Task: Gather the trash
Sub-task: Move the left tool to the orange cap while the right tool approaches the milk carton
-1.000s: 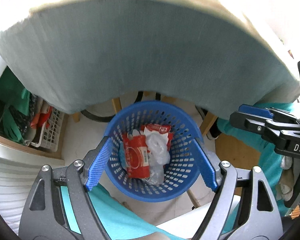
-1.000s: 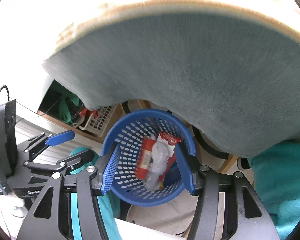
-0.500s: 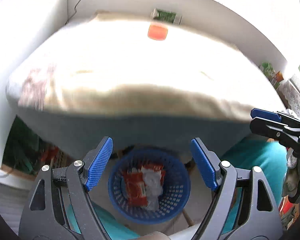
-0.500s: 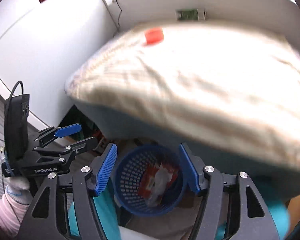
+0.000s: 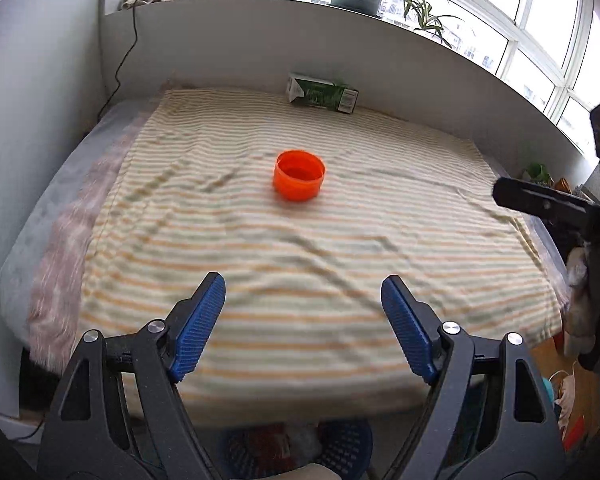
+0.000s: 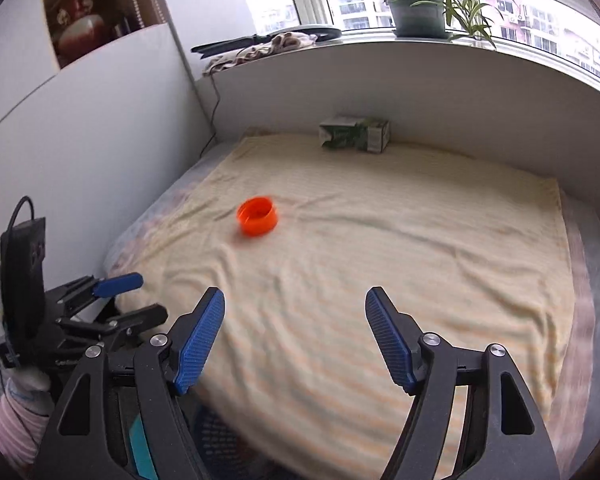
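An orange round lid (image 5: pixel 299 175) lies open side up on the striped cloth (image 5: pixel 300 264); it also shows in the right wrist view (image 6: pixel 257 216). A green and white carton (image 5: pixel 322 93) lies at the far edge by the wall, and shows in the right wrist view (image 6: pixel 355 133). My left gripper (image 5: pixel 303 312) is open and empty above the near part of the cloth. My right gripper (image 6: pixel 295 330) is open and empty too. The blue basket (image 5: pixel 340 446) with wrappers shows partly below the table edge.
A white wall (image 5: pixel 44 100) bounds the left side and a low white ledge (image 5: pixel 340 36) the back, with a potted plant (image 6: pixel 420 8) and a cloth bundle on it. The left gripper shows in the right wrist view (image 6: pixel 112 300).
Both grippers have risen from over the blue basket under the table to above the tabletop. The view now looks across the cloth; the basket has dropped to the bottom edge.
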The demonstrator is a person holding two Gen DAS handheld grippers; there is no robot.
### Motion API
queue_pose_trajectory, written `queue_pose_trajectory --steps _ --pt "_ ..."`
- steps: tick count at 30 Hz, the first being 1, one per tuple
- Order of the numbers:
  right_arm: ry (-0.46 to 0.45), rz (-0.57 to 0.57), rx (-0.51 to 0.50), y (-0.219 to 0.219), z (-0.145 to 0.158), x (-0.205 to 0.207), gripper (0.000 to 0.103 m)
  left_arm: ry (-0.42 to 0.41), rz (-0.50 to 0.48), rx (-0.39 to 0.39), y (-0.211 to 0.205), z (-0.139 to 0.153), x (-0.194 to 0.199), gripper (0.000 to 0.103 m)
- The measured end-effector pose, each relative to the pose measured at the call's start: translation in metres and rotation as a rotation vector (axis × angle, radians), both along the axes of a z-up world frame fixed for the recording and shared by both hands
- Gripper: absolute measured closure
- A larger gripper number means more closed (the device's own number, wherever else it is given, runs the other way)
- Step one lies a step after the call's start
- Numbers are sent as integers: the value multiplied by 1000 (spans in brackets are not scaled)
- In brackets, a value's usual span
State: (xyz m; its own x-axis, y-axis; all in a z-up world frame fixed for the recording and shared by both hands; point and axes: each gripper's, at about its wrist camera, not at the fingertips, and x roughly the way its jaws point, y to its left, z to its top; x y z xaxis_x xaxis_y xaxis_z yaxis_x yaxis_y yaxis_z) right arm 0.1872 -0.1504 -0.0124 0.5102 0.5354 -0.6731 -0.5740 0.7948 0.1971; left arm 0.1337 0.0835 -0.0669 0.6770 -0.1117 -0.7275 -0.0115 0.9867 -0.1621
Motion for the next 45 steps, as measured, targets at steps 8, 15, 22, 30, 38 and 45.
queue_pose_trajectory --steps 8,15,22,30,38,45 --pt "53 -3 63 12 -7 107 30 16 2 6 6 -8 60 20" --pt "65 -37 51 29 -22 181 30 14 -22 28 7 -21 100 20" --pt "97 -56 55 48 -34 233 30 38 -7 -3 14 -30 121 20" --pt "97 -50 28 70 -42 263 30 40 29 -24 22 -32 124 20" --pt "96 57 45 87 -38 254 30 36 62 -47 26 -32 120 24" --pt "22 134 23 98 -17 239 30 35 81 -69 23 -29 117 30"
